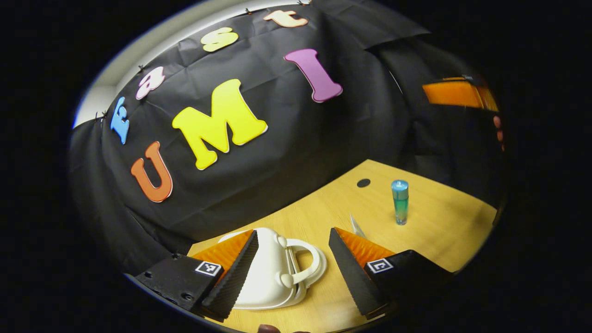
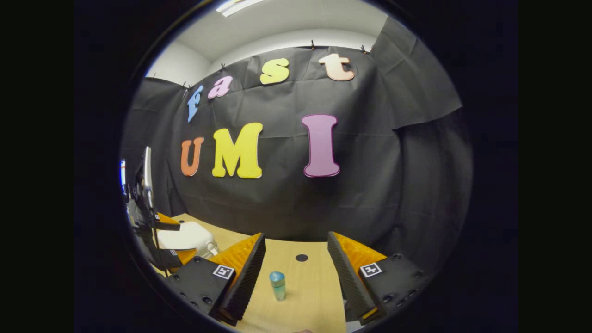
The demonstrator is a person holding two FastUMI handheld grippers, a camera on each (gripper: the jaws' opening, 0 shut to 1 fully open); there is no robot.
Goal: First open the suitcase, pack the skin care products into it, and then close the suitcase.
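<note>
Hovering over the wooden table [image 1: 434,231], your left gripper [image 1: 291,259] spreads its ribbed orange-backed fingers wide w/ the smooth white hard-shell suitcase [image 1: 270,273] lying closed between them. Right gripper [image 2: 296,273] gapes too; the blue-green cylindrical bottle [image 2: 278,285] stands upright beyond the suitcase, no legible label.

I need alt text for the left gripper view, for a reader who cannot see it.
The open left gripper hovers over a closed white suitcase with its handle facing right, on a wooden table. A blue-green bottle stands upright farther right.
</note>
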